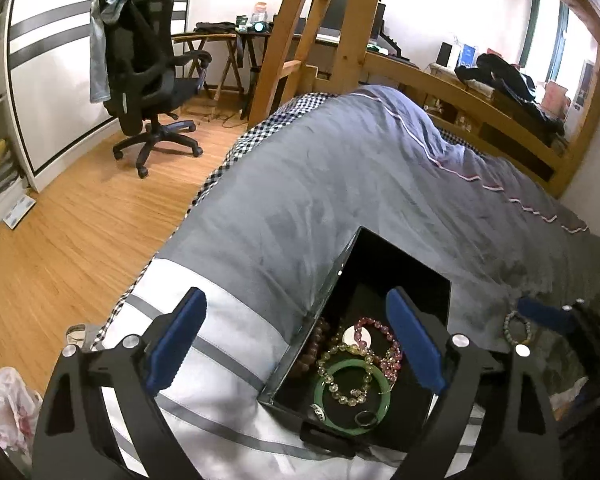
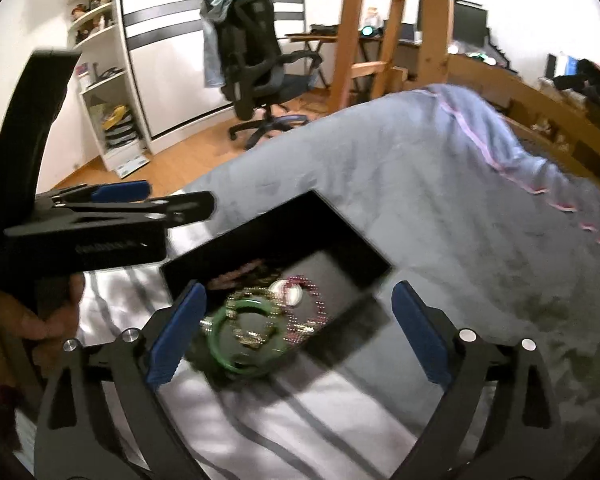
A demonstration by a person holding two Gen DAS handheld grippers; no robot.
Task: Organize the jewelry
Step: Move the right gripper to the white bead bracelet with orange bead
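Both tools are gaping wide, gripping nothing: left tool (image 1: 296,344), right tool (image 2: 298,334). Black box (image 1: 380,304) is sitting on the bed (image 1: 340,184) near its foot edge, holding green bangle (image 1: 352,398) and beaded bracelets (image 1: 380,344).

One black box (image 1: 400,276), one green bangle (image 1: 352,394), several beaded bracelets (image 1: 380,344).

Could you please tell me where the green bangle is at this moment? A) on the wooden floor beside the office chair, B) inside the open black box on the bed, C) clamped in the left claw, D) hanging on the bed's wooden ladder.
B: the green bangle lies among beaded bracelets inside the open black box on the bed, while the left claw is open and holds nothing.
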